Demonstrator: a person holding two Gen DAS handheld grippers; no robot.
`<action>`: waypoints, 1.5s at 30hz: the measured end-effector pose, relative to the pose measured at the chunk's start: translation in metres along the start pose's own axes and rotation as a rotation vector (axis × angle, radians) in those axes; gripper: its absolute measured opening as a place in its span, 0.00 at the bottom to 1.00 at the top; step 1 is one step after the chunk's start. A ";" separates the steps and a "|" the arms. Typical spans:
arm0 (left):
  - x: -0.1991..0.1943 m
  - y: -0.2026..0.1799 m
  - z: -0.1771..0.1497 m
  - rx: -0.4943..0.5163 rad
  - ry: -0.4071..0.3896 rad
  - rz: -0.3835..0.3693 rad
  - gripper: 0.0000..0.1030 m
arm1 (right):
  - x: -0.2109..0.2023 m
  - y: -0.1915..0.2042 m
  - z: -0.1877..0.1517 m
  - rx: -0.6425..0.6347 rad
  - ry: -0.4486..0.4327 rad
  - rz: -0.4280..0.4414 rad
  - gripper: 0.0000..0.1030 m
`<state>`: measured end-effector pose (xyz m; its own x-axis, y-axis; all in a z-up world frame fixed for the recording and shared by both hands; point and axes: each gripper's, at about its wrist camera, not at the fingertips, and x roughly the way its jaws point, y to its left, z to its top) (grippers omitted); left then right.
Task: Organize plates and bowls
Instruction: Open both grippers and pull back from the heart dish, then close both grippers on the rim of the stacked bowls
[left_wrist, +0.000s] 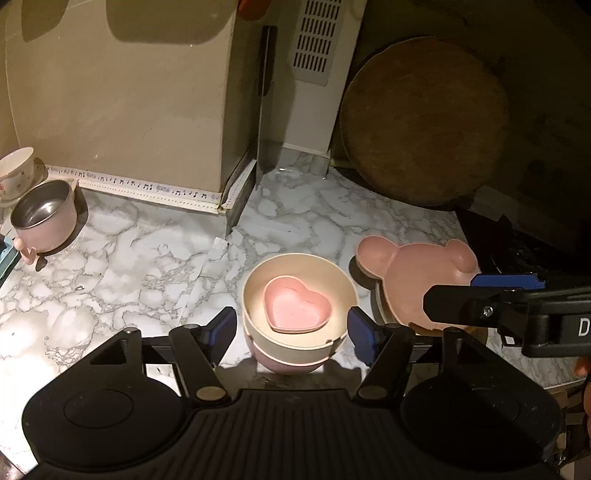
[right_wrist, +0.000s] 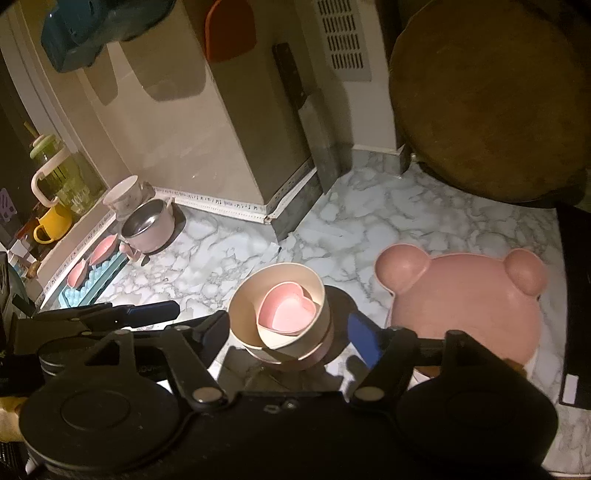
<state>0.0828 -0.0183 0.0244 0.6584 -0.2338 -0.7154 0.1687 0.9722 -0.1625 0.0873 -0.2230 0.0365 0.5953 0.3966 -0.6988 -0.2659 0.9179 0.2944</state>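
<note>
Here — heart dish inside cream bowl, both grippers clear.

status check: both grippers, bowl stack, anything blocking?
Left gripper and right gripper open, empty. Pink heart-shaped dish nested in cream round bowl atop the pink bowl. Pink bear-shaped plate beside the stack, not blocking.
</note>
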 end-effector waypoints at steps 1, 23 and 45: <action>-0.001 -0.002 0.000 0.001 -0.003 0.000 0.65 | -0.003 -0.002 -0.001 0.001 -0.004 0.000 0.73; 0.070 0.027 -0.002 -0.230 0.133 0.111 0.77 | 0.073 -0.046 0.010 0.141 0.114 -0.002 0.97; 0.126 0.045 -0.008 -0.331 0.209 0.157 0.76 | 0.163 -0.056 0.011 0.277 0.284 -0.028 0.58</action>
<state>0.1674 -0.0044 -0.0789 0.4890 -0.1076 -0.8656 -0.1889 0.9558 -0.2255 0.2073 -0.2098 -0.0863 0.3554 0.3882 -0.8503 -0.0148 0.9119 0.4102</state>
